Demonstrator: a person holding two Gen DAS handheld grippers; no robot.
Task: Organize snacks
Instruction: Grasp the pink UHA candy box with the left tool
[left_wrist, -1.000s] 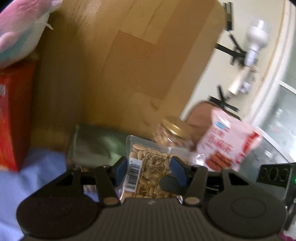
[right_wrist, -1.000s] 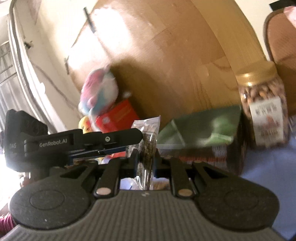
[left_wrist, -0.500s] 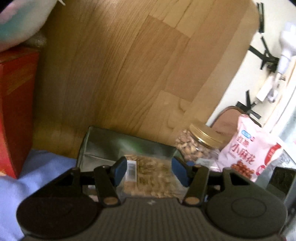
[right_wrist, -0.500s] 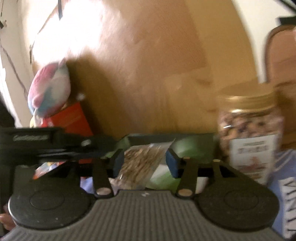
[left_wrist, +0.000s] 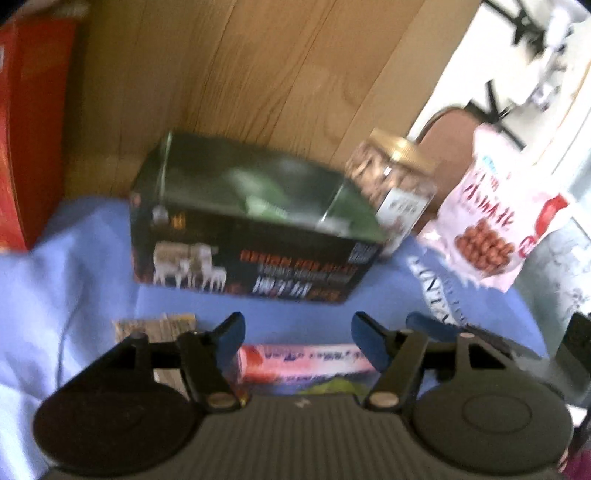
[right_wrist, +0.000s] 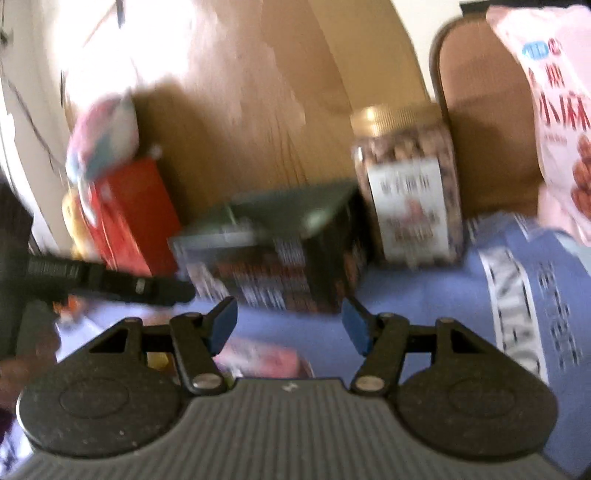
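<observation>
My left gripper (left_wrist: 297, 332) hangs low over the blue cloth (left_wrist: 92, 266), its jaws opening with nothing pressed between the blue pads. A pink snack packet (left_wrist: 306, 362) lies just under them. A packet with tan contents (left_wrist: 155, 325) lies on the cloth left of the left finger. My right gripper (right_wrist: 290, 326) is open over the same cloth, above the blurred pink packet (right_wrist: 258, 362). Ahead of both stand a dark green box (left_wrist: 255, 229), a gold-lidded jar of nuts (left_wrist: 395, 192) and a pink peanut bag (left_wrist: 495, 218).
A wooden board (left_wrist: 258, 74) closes off the back. A red box (right_wrist: 129, 214) with a plush toy (right_wrist: 103, 140) on top stands at the left. The left gripper's body (right_wrist: 110, 280) reaches in from the left in the right wrist view. A brown chair back (right_wrist: 480, 110) rises behind the jar.
The clear nut packet held by both grippers a second ago is out of both. The right jaws opened first, then the left widened. Both grippers sank toward the cloth.
</observation>
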